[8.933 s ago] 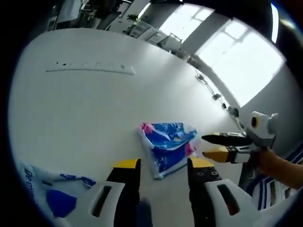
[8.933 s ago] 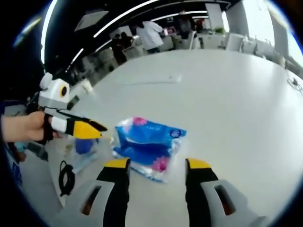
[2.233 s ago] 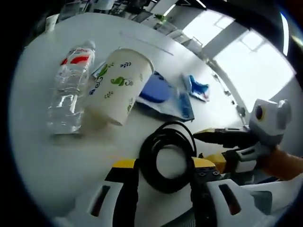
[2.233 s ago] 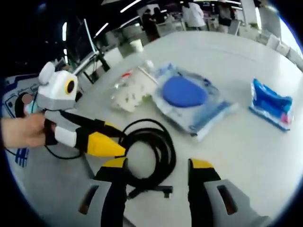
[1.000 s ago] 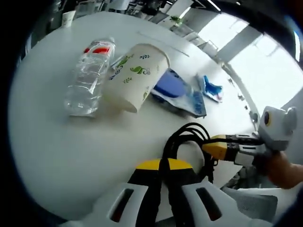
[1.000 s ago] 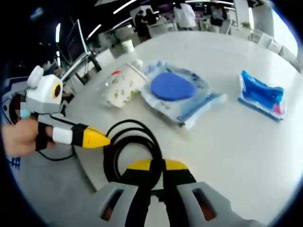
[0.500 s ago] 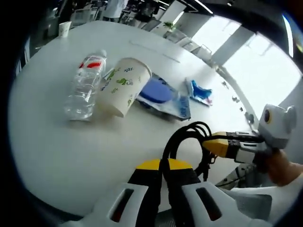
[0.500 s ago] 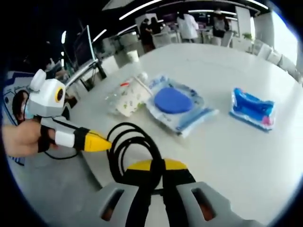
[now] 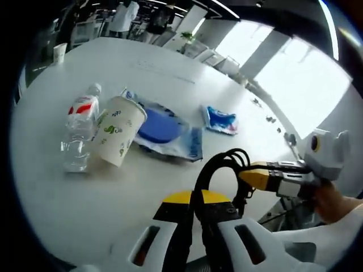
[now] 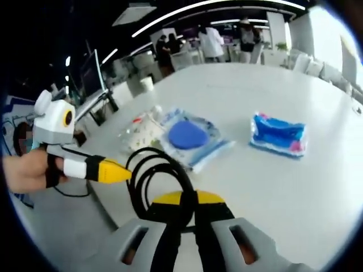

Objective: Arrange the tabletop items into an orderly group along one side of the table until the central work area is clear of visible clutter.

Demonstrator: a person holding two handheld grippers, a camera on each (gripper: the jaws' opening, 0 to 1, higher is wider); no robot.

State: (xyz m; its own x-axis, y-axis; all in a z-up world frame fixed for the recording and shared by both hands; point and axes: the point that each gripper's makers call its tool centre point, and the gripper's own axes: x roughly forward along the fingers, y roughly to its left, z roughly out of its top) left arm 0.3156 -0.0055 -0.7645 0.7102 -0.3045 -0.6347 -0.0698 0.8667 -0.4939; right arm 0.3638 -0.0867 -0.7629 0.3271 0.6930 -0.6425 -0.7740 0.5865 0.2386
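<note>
I am working at a wide white worktop (image 9: 85,198) in a bright office with large windows, and people are standing far behind it. My left gripper (image 9: 195,199) is pinching its yellow-tipped jaws closed on a coiled black cable (image 9: 218,167), and my right gripper (image 10: 190,199) is clamping closed on the same coiled black cable (image 10: 153,175), so the coil is hanging between both, above the worktop's near edge. In the left gripper view, beyond the cable, a white paper cup with green leaf print (image 9: 118,137) is lying on its side, touching a clear plastic water bottle with a red label (image 9: 78,133). Just past the cup, a clear packet holding a blue round pad (image 9: 161,129) is lying flat. Farther from the cable, apart from the packet, a blue and pink tissue pack (image 9: 221,120) is resting.
</note>
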